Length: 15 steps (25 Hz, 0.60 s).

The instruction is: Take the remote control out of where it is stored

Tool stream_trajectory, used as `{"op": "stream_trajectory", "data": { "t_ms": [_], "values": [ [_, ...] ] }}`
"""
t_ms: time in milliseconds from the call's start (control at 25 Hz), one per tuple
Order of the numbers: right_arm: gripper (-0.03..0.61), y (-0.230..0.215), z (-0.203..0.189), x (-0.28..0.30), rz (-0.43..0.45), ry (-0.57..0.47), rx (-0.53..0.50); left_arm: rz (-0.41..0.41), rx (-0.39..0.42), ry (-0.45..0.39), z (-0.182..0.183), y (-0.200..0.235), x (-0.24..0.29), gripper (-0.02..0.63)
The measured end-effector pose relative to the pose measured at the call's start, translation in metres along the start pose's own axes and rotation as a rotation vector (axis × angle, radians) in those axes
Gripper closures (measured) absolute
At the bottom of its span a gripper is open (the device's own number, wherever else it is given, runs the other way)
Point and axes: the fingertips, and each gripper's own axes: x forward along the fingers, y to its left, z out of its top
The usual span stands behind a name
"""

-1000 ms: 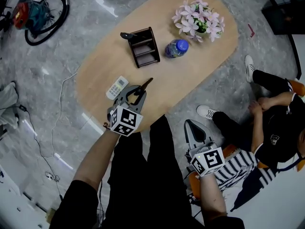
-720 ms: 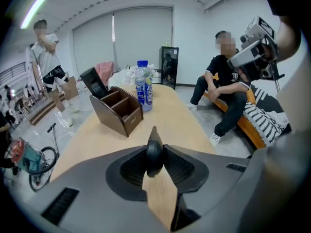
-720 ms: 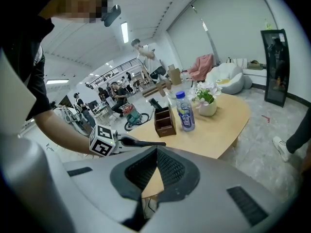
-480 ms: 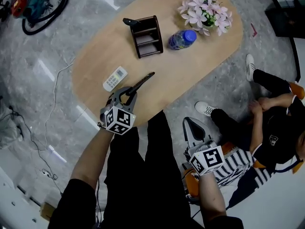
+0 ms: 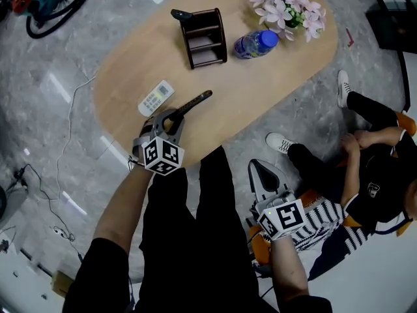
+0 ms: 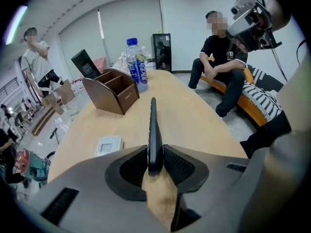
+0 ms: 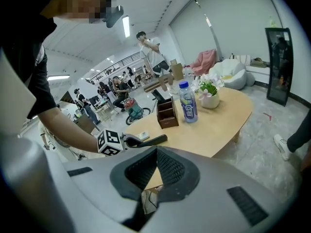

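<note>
Hanging nearest, beside the wearer's dark trousers: right gripper (image 5: 260,171) – jaws pressed together with nothing between them, off the bench (image 5: 273,83), over the grey floor (image 5: 306,116).

Next out: left gripper (image 5: 171,117), at the bench's near edge. Its jaws pinch the rear end of the remote (image 5: 194,101), a slim black one, out of the holder (image 5: 207,36) and well apart from it. In the left gripper view the remote (image 6: 153,130) stands on edge between the pads and points toward the middle of the bench. Whether its far tip touches the wood cannot be told.

Just beside the left gripper, on its left: white remote (image 5: 156,98), flat on the bench, face up.

Further: holder – dark brown, open-topped, with several compartments. A black handset (image 5: 182,14) leans out of its far-left end.

Just right of the holder: bottle (image 5: 255,44) with a blue cap and blue label, upright in the left gripper view (image 6: 137,64).

Far end of the bench: pink flowers (image 5: 290,2).

Off the bench, at the right: seated person (image 5: 374,175) in dark clothes and white shoes.
</note>
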Motion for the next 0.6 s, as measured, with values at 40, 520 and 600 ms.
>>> {"op": "stream_trajectory", "data": {
  "t_ms": [40, 520, 600],
  "values": [
    [0.571, 0.0, -0.001, 0.0, -0.002, 0.002, 0.0, -0.003, -0.002, -0.004, 0.001, -0.001, 0.0, 0.508],
    [0.571, 0.012, -0.001, 0.0, -0.005, -0.016, -0.005, -0.059, -0.012, -0.045, 0.007, -0.024, -0.008, 0.506],
    [0.571, 0.014, 0.001, -0.003, -0.012, -0.022, -0.008, -0.056, -0.012, -0.053, 0.01, -0.023, -0.012, 0.506]
  ]
}}
